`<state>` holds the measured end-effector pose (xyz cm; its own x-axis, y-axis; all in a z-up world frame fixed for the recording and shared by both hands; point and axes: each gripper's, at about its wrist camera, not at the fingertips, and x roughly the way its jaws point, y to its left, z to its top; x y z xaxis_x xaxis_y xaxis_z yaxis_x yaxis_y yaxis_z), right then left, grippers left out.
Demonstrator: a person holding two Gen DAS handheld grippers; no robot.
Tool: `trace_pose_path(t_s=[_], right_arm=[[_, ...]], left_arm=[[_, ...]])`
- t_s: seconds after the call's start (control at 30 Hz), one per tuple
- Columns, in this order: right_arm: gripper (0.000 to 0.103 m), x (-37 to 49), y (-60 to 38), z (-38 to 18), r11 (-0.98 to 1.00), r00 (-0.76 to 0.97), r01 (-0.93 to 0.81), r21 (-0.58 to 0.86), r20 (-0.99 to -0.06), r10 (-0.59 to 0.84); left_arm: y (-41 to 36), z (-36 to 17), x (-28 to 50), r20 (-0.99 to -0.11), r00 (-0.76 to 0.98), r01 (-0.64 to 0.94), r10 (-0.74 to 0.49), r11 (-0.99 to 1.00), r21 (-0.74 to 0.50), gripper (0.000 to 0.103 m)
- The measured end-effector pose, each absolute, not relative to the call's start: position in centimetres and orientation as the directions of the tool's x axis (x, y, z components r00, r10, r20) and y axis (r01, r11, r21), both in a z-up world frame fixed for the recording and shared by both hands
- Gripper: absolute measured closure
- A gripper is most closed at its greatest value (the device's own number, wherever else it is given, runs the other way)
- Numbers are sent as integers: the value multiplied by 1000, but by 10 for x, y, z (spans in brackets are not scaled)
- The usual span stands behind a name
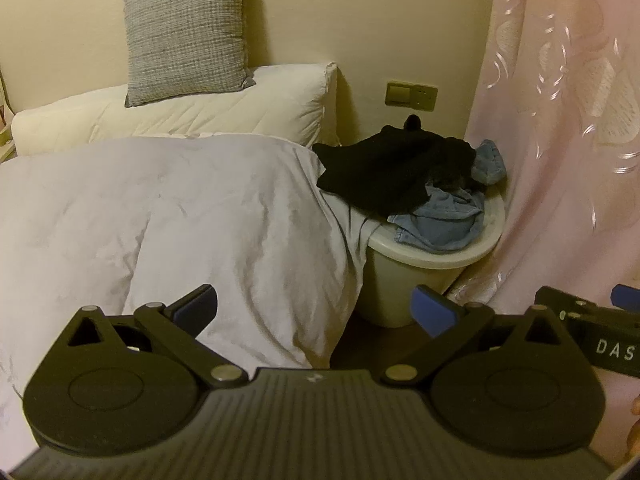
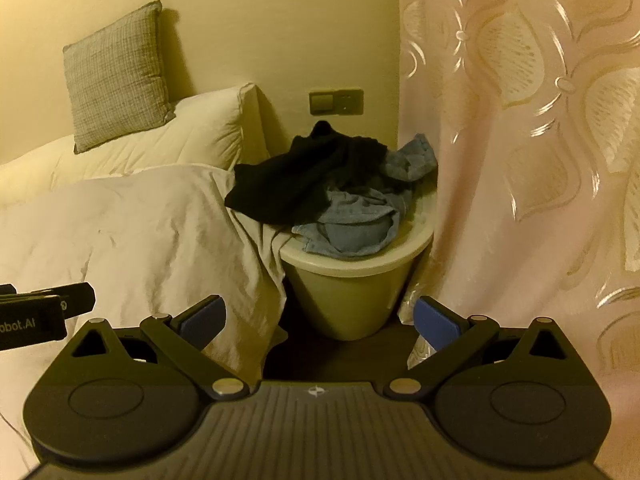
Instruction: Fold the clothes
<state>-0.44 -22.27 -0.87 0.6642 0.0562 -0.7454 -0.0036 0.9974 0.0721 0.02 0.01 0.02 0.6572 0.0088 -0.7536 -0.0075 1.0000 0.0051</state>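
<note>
The bin (image 1: 404,276) is the landmark: a pale, round tub with a wide rim, standing on the floor. It holds the clothes to be folded, heaped above the rim.

Contents of the bin:
- A black garment (image 1: 396,168) lies on top, toward the bed side, and overhangs the rim there.
- A blue garment (image 1: 444,220), denim-like, lies under and beside the black one, spilling over the near rim. A second blue patch shows behind the black garment, toward the curtain; whether it is the same piece cannot be told.

Around the bin:
- The duvet (image 1: 168,220) covers the bed on the bin's left; its edge drapes down against the bin wall.
- A white pillow (image 1: 200,112) and a grey cushion (image 1: 188,32) stand behind the duvet, against the wall.
- A switch plate (image 1: 411,95) sits on the wall behind the bin.
- The pink curtain (image 1: 560,140) hangs on the bin's right and touches it.

Grippers:
- Left gripper (image 1: 316,312): fingers wide apart, nothing between them, short of the bin.
- Right gripper (image 2: 320,320): fingers wide apart, nothing between them, short of the bin.

Hidden or unclear:
- The bin's interior and base are hidden.
- Garment types cannot be made out.
</note>
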Motion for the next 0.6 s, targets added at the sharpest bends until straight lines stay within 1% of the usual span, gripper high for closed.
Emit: trace_pose_path(t_s=[0.17, 0.23, 0.3, 0.33, 0.6], right_arm=[[0, 0, -220, -9, 997, 656, 7, 80, -753, 56], [0, 5, -226, -9, 994, 664, -3, 106, -743, 82], [0, 7, -224, -11, 995, 668, -7, 103, -739, 81], [0, 10, -225, -11, 994, 668, -7, 106, -739, 84], [0, 16, -224, -14, 995, 686, -24, 96, -723, 86]], left_arm=[[-1, 2, 6, -748, 663, 1, 14, 1000, 19, 1], [-2, 2, 10, -744, 668, 1, 12, 1000, 17, 1], [2, 1, 9, -733, 681, -4, 9, 1000, 9, 1], [-4, 0, 12, -734, 679, -9, 23, 1000, 23, 1], [-3, 4, 21, -734, 679, -22, 30, 1000, 21, 1]])
